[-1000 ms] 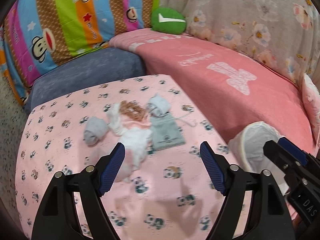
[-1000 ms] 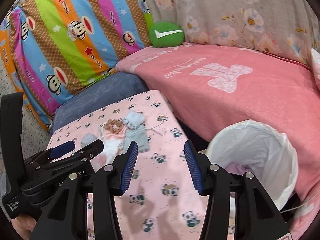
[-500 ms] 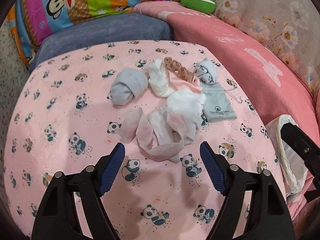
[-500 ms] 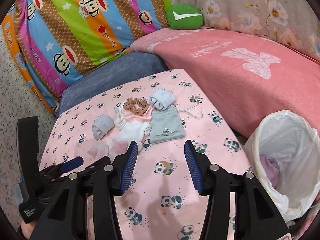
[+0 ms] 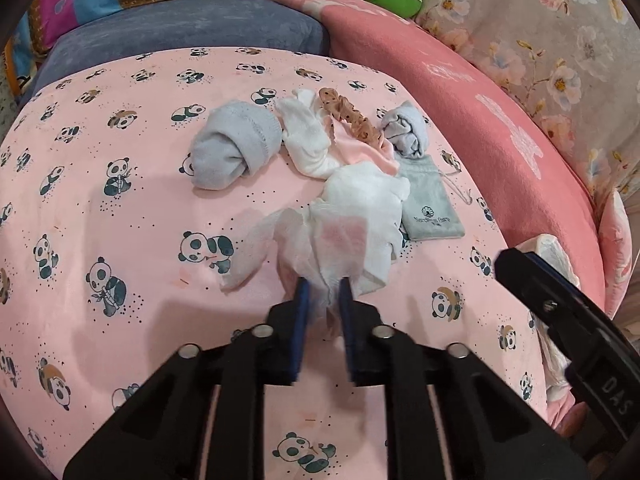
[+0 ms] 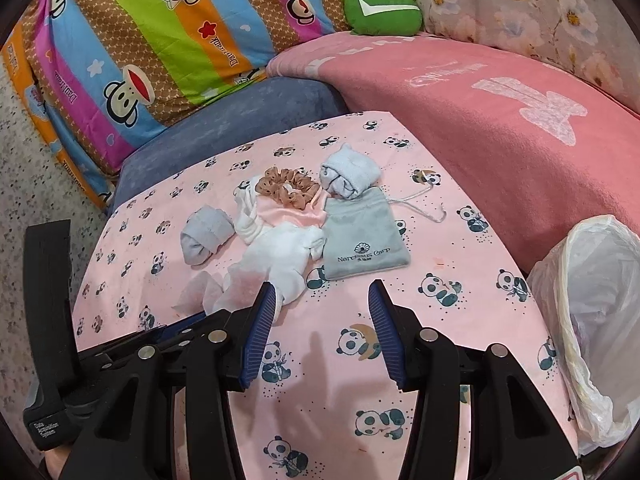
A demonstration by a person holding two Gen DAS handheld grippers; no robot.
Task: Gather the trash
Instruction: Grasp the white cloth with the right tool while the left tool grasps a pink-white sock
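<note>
A crumpled white tissue [image 5: 340,236] with a pink stain lies at the near end of a pile on the pink panda-print table cover [image 5: 120,200]. My left gripper [image 5: 324,292] is down at the tissue's near edge. Its jaws are closing, and the blue pads pinch a fold of tissue between them. From the right wrist the same tissue [image 6: 248,280] shows just left of my right gripper [image 6: 322,308]. That gripper hovers open over bare cloth with nothing between its fingers. A bin lined with a white bag [image 6: 592,312] stands off the table's right edge.
Behind the tissue lie a white sock [image 5: 308,140], two rolled grey socks [image 5: 236,148] [image 5: 406,132], a brown scrunchie [image 5: 348,114] and a grey drawstring pouch [image 5: 430,204]. A pink-covered sofa [image 6: 480,100], a striped cushion [image 6: 140,40] and a blue-grey cushion [image 5: 192,32] ring the table.
My left gripper came down and forward onto the tissue, and its jaws went from wide apart to nearly together on it. The right gripper sank closer to the table, still open.
</note>
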